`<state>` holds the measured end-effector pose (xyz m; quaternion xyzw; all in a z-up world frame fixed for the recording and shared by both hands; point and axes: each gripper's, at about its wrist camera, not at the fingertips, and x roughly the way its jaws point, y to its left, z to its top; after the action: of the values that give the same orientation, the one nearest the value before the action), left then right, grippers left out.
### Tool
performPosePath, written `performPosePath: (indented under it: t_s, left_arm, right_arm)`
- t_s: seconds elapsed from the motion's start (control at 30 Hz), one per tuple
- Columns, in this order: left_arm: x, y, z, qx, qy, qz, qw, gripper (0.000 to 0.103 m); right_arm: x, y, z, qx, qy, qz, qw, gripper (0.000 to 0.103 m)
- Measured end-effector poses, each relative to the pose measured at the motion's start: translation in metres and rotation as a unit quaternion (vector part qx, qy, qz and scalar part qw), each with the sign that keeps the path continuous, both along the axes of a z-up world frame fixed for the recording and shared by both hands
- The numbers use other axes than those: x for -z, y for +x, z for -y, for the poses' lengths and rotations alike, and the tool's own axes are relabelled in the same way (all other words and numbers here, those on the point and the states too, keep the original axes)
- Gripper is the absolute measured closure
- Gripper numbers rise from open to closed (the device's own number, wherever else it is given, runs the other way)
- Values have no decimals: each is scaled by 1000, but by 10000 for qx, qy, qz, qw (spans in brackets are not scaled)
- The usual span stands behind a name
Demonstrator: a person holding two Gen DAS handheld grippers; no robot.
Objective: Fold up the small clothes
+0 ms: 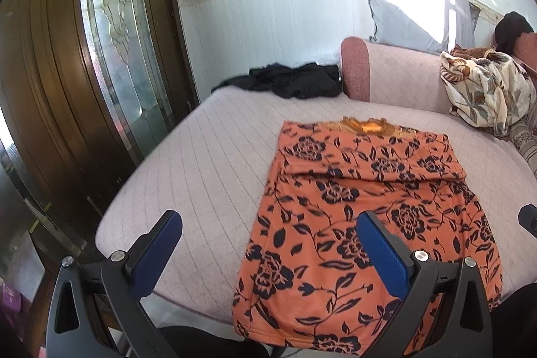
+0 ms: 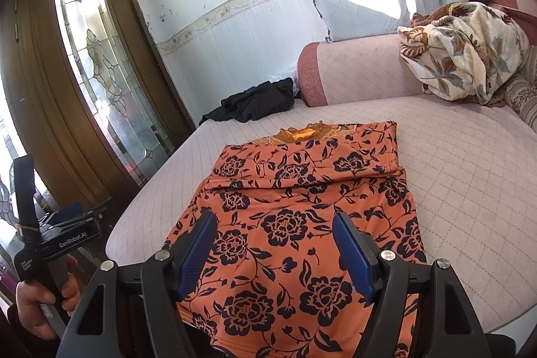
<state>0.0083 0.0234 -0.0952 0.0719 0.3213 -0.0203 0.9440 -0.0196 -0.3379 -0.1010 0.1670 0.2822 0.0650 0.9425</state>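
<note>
Both the left gripper (image 1: 268, 252) and the right gripper (image 2: 273, 252) hover with jaws apart and empty over the near hem of the orange floral top (image 2: 295, 223). The top lies flat on the quilted cushion (image 2: 470, 190), its sleeves folded across beyond the jaws. Pinching only one layer could drag that fold loose.

floral top (image 1: 362, 207) on sofa seat (image 1: 201, 156), dark garment (image 1: 288, 79) behind it

orange floral top (image 2: 295, 223) | flat on pale quilted sofa seat (image 2: 470, 190) | sleeves folded across chest, collar far end
</note>
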Motion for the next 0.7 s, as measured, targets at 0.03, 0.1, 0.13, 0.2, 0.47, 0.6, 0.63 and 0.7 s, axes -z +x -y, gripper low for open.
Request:
performPosePath:
  t_s: [0.03, 0.1, 0.13, 0.2, 0.47, 0.6, 0.63, 0.7]
  left_arm:
    - [6, 1, -4, -42, -18, -99, 9999, 0]
    - [21, 6, -15, -152, -24, -354, 9993, 0]
    - [31, 9, -22, -228, -13, -513, 9984, 0]
    - [50, 15, -38, -363, -17, -823, 9959, 0]
    - [114, 25, -89, -590, -358, -1947, 9784, 0]
    - [127, 25, -100, -573, -805, -2234, 9697, 5]
    - [129, 25, -101, -557, -855, -2265, 9686, 16]
    - [132, 25, -101, -547, -852, -2332, 9671, 34]
  right_arm:
    - [2, 0, 1, 9, -3, -71, 10000, 28]
    - [10, 1, 7, 62, -10, -271, 9996, 28]
    - [15, 0, 11, 107, -7, -382, 9992, 28]
    - [29, -2, 24, 237, 48, -643, 9976, 28]
    - [90, -19, 80, 971, -11, -1870, 9775, 28]
    - [116, -26, 109, 1307, 180, -2315, 9638, 28]
    - [120, -28, 115, 1369, 267, -2385, 9611, 28]
    - [126, -29, 121, 1426, 409, -2457, 9579, 28]
